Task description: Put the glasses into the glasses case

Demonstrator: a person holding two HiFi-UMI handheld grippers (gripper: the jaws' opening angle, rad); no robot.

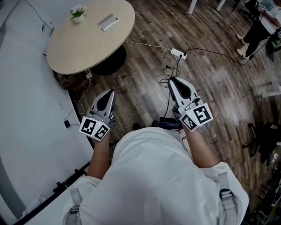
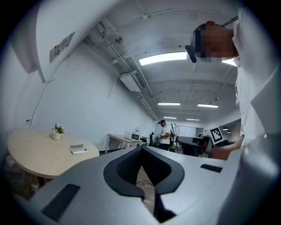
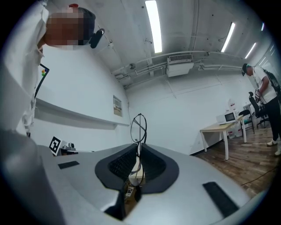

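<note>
The glasses (image 3: 138, 128), thin wire-rimmed, stand edge-on between the jaws of my right gripper (image 3: 137, 148), which is shut on them; one round rim sticks up above the tips. In the head view I cannot make the glasses out. The glasses case (image 1: 108, 21), a small pale open box, lies on the round beige table (image 1: 83, 46) at the upper left, well ahead of both grippers. The left gripper view shows the case (image 2: 79, 149) on the table (image 2: 30, 156) too. My left gripper (image 1: 109, 95) is shut with nothing in it, its tips (image 2: 141, 149) meeting.
A small flower pot (image 1: 78, 13) stands on the table behind the case. A white power strip (image 1: 178, 53) and cables lie on the wooden floor ahead of the right gripper (image 1: 172, 81). A white wall runs along the left. A person (image 1: 253, 33) stands at the far right.
</note>
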